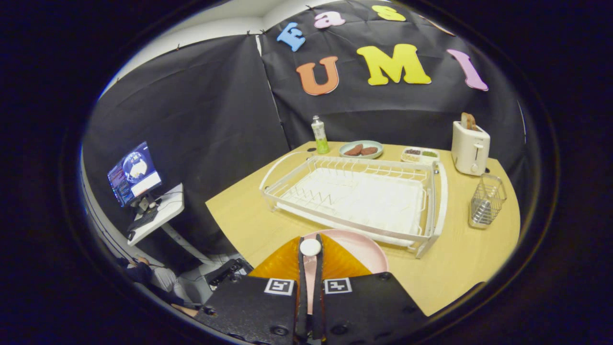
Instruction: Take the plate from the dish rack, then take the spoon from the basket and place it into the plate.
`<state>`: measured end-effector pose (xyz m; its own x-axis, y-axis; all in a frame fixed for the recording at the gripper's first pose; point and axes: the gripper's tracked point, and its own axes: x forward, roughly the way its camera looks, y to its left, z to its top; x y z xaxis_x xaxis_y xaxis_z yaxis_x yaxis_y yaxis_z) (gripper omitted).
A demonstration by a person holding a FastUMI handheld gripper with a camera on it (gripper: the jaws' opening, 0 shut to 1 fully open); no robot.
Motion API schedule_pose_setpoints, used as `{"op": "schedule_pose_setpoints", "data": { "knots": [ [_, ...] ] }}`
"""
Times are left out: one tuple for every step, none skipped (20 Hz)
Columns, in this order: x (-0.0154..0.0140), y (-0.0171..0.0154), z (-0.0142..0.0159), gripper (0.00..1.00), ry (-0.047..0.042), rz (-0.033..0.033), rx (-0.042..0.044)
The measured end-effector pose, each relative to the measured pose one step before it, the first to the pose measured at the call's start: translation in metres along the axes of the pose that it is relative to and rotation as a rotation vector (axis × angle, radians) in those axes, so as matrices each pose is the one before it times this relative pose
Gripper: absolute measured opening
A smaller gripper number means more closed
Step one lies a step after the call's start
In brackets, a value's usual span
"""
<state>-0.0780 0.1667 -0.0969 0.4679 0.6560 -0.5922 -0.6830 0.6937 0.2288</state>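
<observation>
A pink plate (366,250) lies flat on the wooden table (239,215), right in front of the white dish rack (354,191), which holds no dishes. My gripper (310,254) hovers over the plate's near left part. Its fingers are nearly together and pinch a thin spoon (310,247), whose round white end sticks up at the fingertips. The wire basket (486,203) stands to the right of the rack, beyond the fingers; what lies in it is too small to tell.
A white toaster (470,146) with toast stands behind the basket. Behind the rack are a green bottle (319,135), a green plate of brown food (360,149) and a small snack tray (419,154). Off the table's left edge stand a monitor desk (143,201) and a seated person (158,278).
</observation>
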Motion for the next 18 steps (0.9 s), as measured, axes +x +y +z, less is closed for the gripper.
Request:
{"op": "schedule_pose_setpoints", "data": {
  "knots": [
    [0.00205,-0.00103,-0.00323,0.10,0.00996,0.00496,0.00371],
    [0.00263,-0.00075,-0.00104,0.10,0.00682,0.00249,-0.00031],
    [0.00214,-0.00098,-0.00031,0.10,0.00430,0.00136,-0.00043],
    [0.00211,-0.00108,-0.00055,0.10,0.00002,0.00212,0.00260],
    [0.00161,-0.00011,-0.00019,0.10,-0.00022,0.00788,0.00241],
    [0.00209,-0.00064,0.00060,0.11,0.00335,0.00420,0.00427],
    [0.00142,-0.00212,0.00003,0.13,-0.00025,0.00264,0.00892],
    [-0.00063,-0.00245,0.00335,0.17,-0.00889,0.00010,0.00972],
    [-0.00003,-0.00319,0.00267,0.17,-0.01270,-0.01063,0.00891],
    [-0.00073,-0.00294,0.00431,0.21,-0.01269,-0.00703,0.00804],
    [-0.00097,-0.00257,0.00430,0.22,-0.01474,-0.00838,0.00273],
    [-0.00064,-0.00291,0.00222,0.30,-0.00979,-0.00925,0.00186],
    [-0.00112,-0.00178,0.00158,0.35,-0.00980,-0.00985,0.00125],
    [-0.00078,-0.00257,0.00186,0.37,-0.01092,-0.01363,-0.00784],
    [-0.00149,-0.00386,0.00431,0.40,-0.02086,-0.02620,-0.01071],
    [-0.00169,-0.00432,0.00648,0.44,-0.03404,-0.03477,-0.02375],
    [-0.00251,-0.00441,0.00616,0.47,-0.03300,-0.03866,-0.02396],
    [-0.00180,-0.00574,0.00603,0.54,-0.03446,-0.04517,-0.02458]
  ]
}}
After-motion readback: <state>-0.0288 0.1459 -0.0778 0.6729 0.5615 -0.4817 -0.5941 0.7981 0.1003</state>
